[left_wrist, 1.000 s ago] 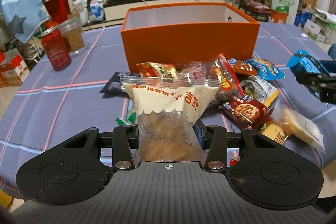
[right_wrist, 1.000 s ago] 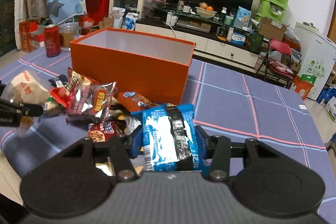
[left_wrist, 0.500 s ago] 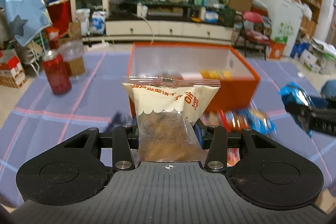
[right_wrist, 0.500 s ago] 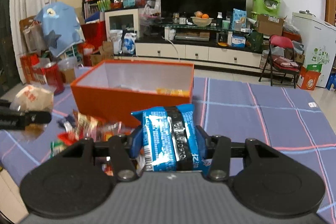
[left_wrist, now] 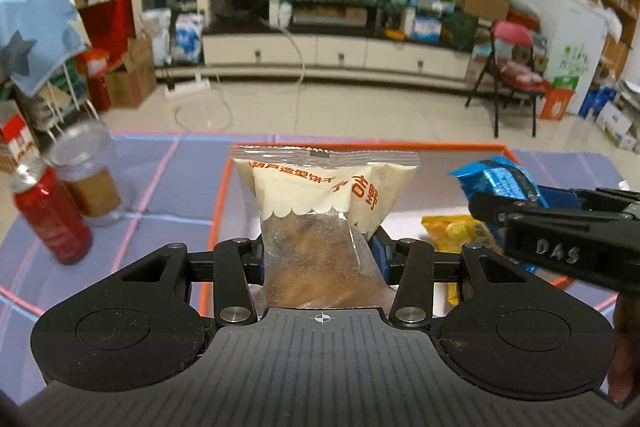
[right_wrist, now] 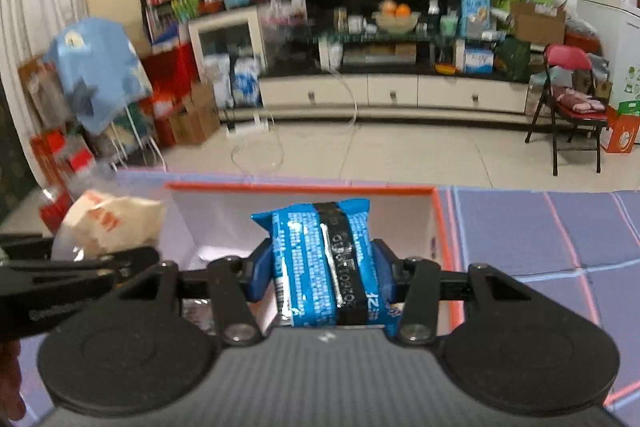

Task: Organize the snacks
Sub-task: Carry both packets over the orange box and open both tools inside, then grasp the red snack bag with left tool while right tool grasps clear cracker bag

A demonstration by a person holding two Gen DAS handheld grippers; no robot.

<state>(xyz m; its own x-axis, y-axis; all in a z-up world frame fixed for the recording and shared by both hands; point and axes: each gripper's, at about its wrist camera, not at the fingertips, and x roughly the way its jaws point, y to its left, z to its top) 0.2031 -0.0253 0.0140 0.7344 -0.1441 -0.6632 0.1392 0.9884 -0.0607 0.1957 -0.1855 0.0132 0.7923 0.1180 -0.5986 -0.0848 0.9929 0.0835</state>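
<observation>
My left gripper is shut on a cream and clear biscuit packet, held over the open orange box. Inside the box lies a yellow snack packet. My right gripper is shut on a blue snack packet, also above the orange box. In the left wrist view the right gripper enters from the right with the blue snack packet. In the right wrist view the left gripper comes in from the left carrying the biscuit packet.
A red can and a clear jar stand on the purple checked tablecloth left of the box. Beyond the table's far edge is open floor, a TV cabinet and a folding chair.
Both grippers moved forward and a little up, from the snack pile in front of the box to above its open top. Each still grips its packet. The pile has dropped out of view.
</observation>
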